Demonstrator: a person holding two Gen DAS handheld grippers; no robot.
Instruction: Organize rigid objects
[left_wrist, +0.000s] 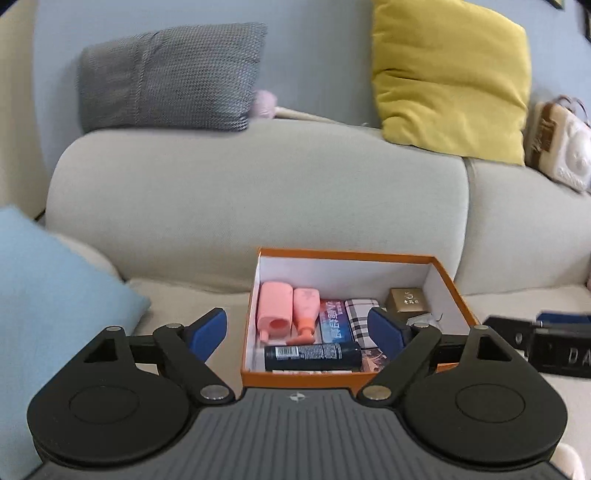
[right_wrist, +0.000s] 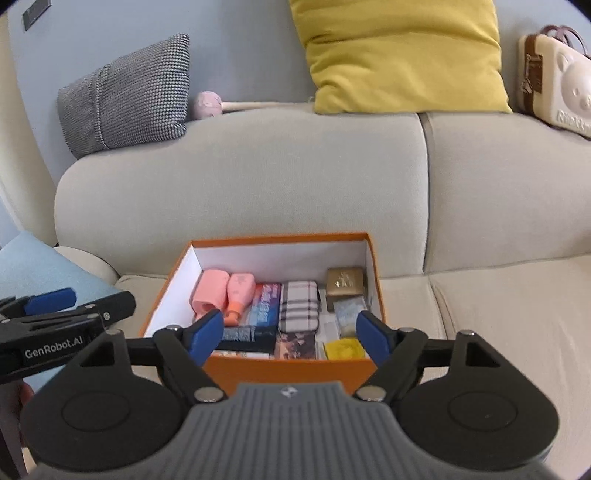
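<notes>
Packing step looks finished or close to it, judging from how things lie: open orange cardboard box with white lining (right_wrist: 291, 369) resting on the pale beige fabric sofa seat (right_wrist: 498, 314), already filled. Inside, along the back, a pink plastic bottle lying on its side (left_wrist: 272, 310), a smaller pink tube with an orange cap (left_wrist: 306, 310), a blue and red printed carton (left_wrist: 334, 319), a cream plaid rectangular case (right_wrist: 298, 304) and a small gold box (right_wrist: 345, 280); across the front, a black cylindrical spray can lying flat (left_wrist: 312, 355), and at the front right corner a yellow packet (right_wrist: 345, 349). Left gripper (left_wrist: 295, 330) poised above and in front of the box, blue pads spread wide, nothing between them. Right gripper (right_wrist: 290, 334) likewise spread wide and empty, hanging over the near wall of the box. No loose rigid item visible on the seat in either view. Next move, as a judgement: look around for any leftover object outside the box, or for a lid; otherwise draw both tools back without knocking the orange rim. Some risk of catching the near wall on a low retreat.
</notes>
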